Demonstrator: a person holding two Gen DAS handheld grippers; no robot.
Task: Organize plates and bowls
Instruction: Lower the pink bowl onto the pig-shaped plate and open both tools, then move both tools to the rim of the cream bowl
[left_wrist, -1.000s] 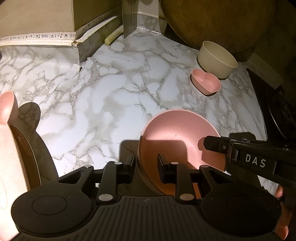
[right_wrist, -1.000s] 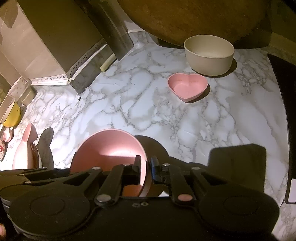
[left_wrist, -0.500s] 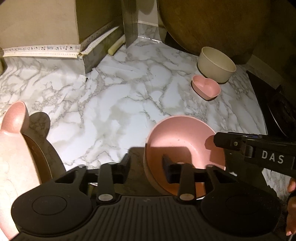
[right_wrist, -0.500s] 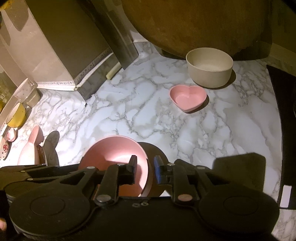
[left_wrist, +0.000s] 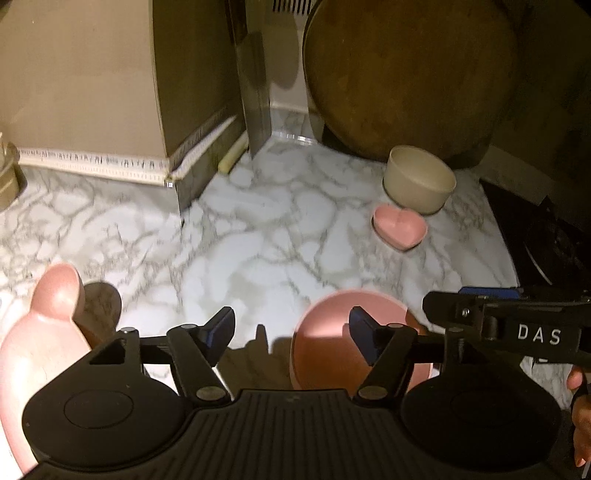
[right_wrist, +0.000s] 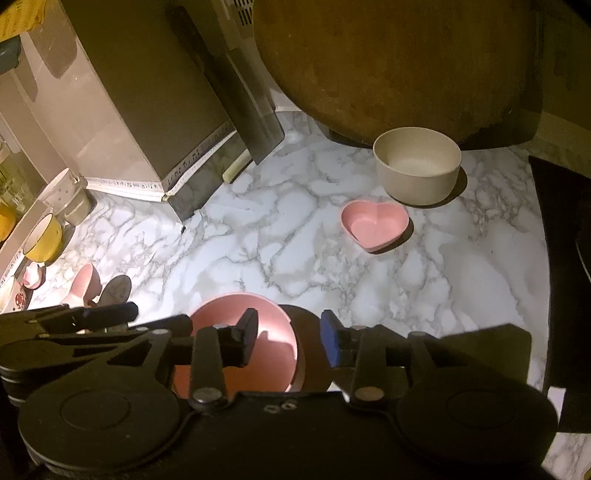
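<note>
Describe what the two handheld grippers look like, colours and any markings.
Both are matte black plastic. The left gripper has a ribbed base, round side discs, silver pivot bolts and blue finger pads. The right gripper looks the same; its side carries white letters "DAS".

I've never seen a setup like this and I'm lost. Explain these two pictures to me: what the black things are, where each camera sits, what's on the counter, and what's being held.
There is no robot here. A person carries a handheld two-finger tool in each hand, and a fisheye camera on each tool looks forward along its fingers.

One picture comes from the left gripper, the other from the right gripper. Each also catches the other tool at its edge.

On the marble counter sit a round pink bowl right below both tools, a pink heart-shaped dish and a beige bowl further back.

Nothing is held. Both sets of fingers have just been opening, and the pink bowl's rim stands between each pair, untouched.
</note>
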